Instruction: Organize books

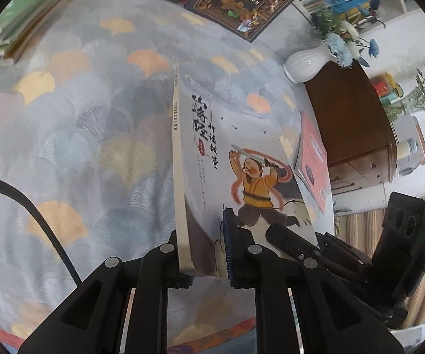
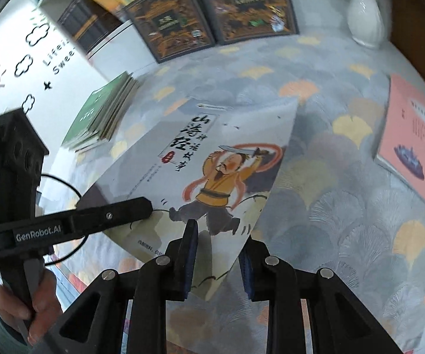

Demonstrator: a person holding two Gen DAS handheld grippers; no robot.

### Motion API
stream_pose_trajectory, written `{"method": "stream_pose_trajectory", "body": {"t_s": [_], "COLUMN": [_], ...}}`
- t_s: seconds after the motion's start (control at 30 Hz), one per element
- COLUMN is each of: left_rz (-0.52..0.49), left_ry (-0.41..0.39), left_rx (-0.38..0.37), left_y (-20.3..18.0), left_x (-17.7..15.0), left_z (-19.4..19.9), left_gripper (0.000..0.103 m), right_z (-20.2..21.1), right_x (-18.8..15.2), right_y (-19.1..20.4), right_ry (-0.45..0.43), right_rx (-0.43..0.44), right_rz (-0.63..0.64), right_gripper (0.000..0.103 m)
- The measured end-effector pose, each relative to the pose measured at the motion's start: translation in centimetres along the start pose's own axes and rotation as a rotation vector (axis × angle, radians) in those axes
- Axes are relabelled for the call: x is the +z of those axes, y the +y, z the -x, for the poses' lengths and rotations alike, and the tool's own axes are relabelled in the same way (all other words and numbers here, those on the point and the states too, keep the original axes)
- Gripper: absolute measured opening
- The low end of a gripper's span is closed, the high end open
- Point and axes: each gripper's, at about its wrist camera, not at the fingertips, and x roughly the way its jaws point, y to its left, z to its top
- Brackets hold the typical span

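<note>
Lifting the grey paperback with the sword-swinging cartoon figure (image 1: 242, 159) off the fan-patterned tablecloth (image 1: 80, 124): my left gripper (image 1: 206, 253) and right gripper (image 2: 217, 253) both pinch its near edge. Green stack (image 2: 100, 112) looks sorted; pink book (image 2: 416, 153) waits.

Surface: a table under a grey cloth (image 2: 345, 177) printed with orange and yellow fan leaves.
Far edge: two dark ornate books (image 2: 212, 8) lay flat.
Sides: green book stack (image 2: 100, 118); pink book (image 2: 418, 150); white vase (image 2: 365, 14).
</note>
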Motion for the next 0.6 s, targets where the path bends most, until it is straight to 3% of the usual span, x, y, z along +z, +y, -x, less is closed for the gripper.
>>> {"method": "stream_pose_trajectory", "body": {"t_s": [0.23, 0.6], "left_rz": [-0.085, -0.111], "left_ry": [-0.027, -0.092], "left_rx": [-0.019, -0.092], "left_y": [0.5, 2.4], "left_x": [0.3, 2.0], "left_z": [2.8, 8.1], "left_gripper": [0.012, 0.012], "right_z": [1.2, 3.4], "right_x": [-0.1, 1.5], "right_y": [4.4, 10.7], "right_ry": [-0.054, -0.141], "right_rx": [-0.063, -0.101], "right_rz": [0.058, 0.113], "right_gripper": [0.025, 0.025]}}
